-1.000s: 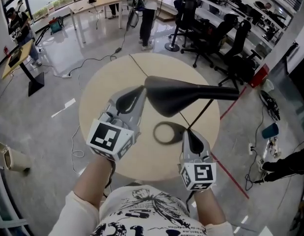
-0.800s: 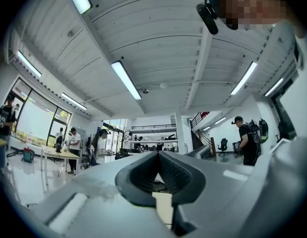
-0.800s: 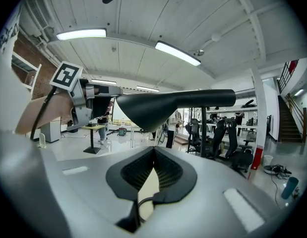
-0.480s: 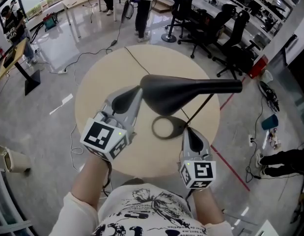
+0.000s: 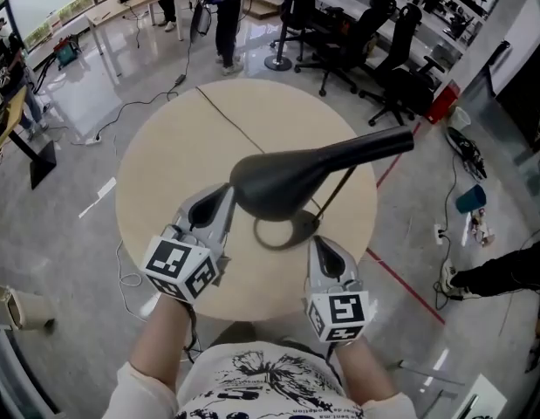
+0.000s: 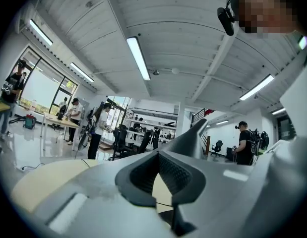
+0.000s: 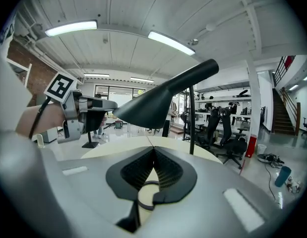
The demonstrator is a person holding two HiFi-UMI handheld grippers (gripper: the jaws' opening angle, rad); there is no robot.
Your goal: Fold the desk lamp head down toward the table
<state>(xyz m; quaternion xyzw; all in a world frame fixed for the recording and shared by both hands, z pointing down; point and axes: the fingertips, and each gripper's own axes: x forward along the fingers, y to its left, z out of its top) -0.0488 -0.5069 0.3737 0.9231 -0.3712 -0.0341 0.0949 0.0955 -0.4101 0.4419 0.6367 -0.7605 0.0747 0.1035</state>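
Note:
A black desk lamp stands on the round beige table [image 5: 174, 138]. Its head [image 5: 274, 182] hangs tilted over its ring base [image 5: 281, 234], wide end low at the left and neck rising to the right. A thin stem [image 7: 191, 118] holds it up. My left gripper [image 5: 224, 194] is shut, its tips against the wide end's left rim; the right gripper view shows it [image 7: 104, 106] touching the head [image 7: 148, 105]. My right gripper [image 5: 318, 243] is shut with nothing in it, just right of the base. The base ring [image 7: 142, 188] shows through its jaws.
A thin dark cable [image 5: 230, 120] runs across the table toward the far edge. Office chairs [image 5: 357, 33] and a standing person [image 5: 224, 11] are beyond the table. Cables lie on the grey floor at the left [image 5: 134, 103].
The lamp head has tipped: its wide left end has gone down toward the table and its neck end has risen. My left gripper has followed it down. My right gripper stays by the base.

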